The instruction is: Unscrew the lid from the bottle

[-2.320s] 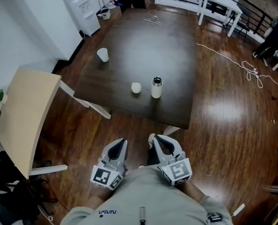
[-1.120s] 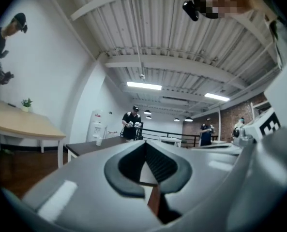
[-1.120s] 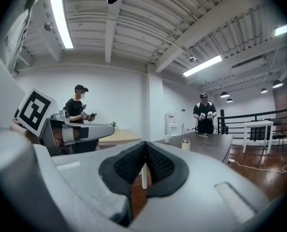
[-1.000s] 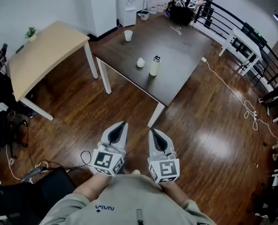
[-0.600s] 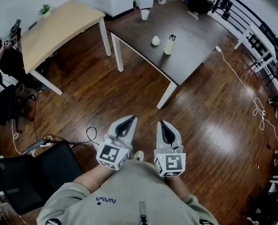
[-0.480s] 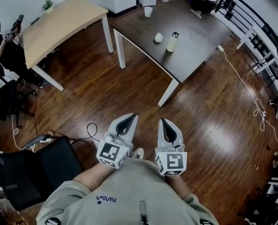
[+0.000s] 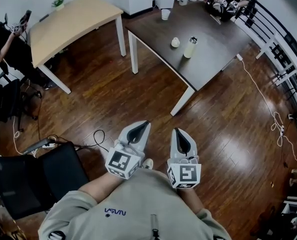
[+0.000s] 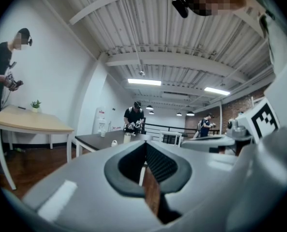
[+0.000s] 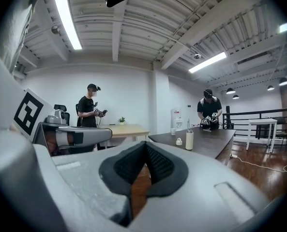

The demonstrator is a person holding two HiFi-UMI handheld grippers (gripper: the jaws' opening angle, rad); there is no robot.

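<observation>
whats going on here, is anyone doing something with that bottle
A person stands on the wooden floor, well short of the dark table, holding the left gripper and right gripper side by side. Both have their jaws shut with nothing between them. The bottle stands upright on the table, nobody touching it, with a small white object beside it.

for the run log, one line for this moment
left tongs: shut, empty | right tongs: shut, empty | bottle: upright on dark table, untouched
</observation>
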